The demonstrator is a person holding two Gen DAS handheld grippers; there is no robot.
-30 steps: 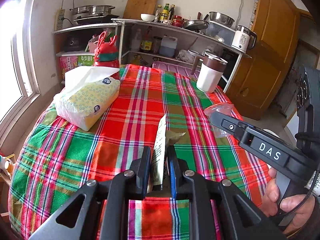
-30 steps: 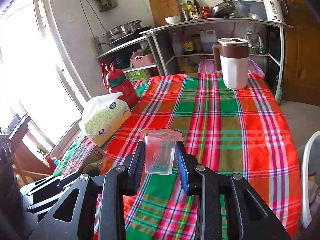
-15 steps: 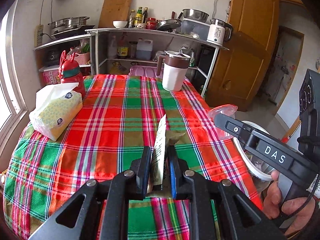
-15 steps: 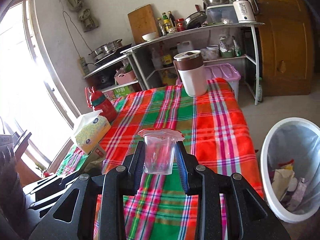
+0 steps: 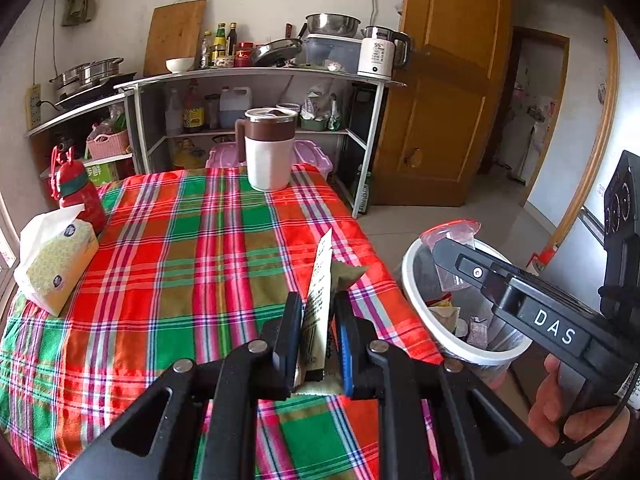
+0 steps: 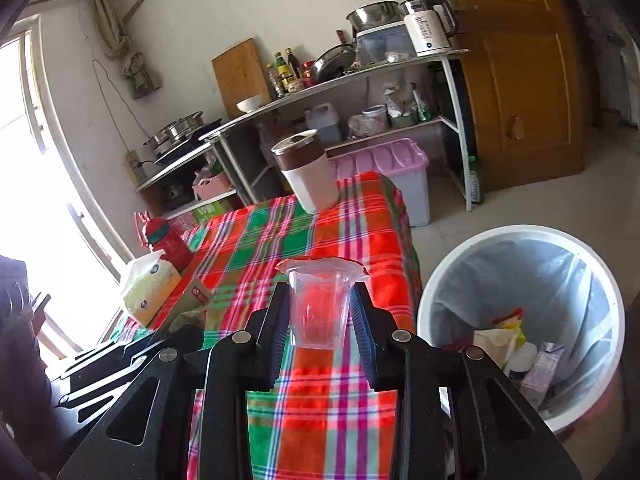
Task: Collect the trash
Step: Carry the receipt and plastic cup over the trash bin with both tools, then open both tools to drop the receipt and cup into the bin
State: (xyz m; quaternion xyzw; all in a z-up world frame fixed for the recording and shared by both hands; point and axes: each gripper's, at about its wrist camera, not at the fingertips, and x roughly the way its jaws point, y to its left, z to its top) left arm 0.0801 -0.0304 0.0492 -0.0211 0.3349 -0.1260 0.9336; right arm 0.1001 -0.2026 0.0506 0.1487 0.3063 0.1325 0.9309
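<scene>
My left gripper (image 5: 318, 320) is shut on a flattened paper wrapper (image 5: 320, 280) with small print, held upright over the right side of the plaid tablecloth (image 5: 180, 264). My right gripper (image 6: 320, 312) is shut on a clear plastic cup (image 6: 318, 308), upright above the table's edge. In the left wrist view the right gripper (image 5: 452, 248) and its cup (image 5: 450, 236) hang over the rim of the white trash bin (image 5: 480, 356). The bin (image 6: 520, 236) stands on the floor right of the table, lined with a bag and holding several scraps.
On the tablecloth stand a brown-and-white lidded mug (image 5: 270, 148), a red bottle (image 5: 76, 192) and a tissue pack (image 5: 56, 268). Metal shelves (image 5: 256, 76) with pots, bottles and a kettle line the far wall. A wooden door (image 5: 448, 120) is at the right.
Both grippers have swung to the right with their loads still held. The trash bin has come into both views and the right gripper's cup now hangs over its rim.
</scene>
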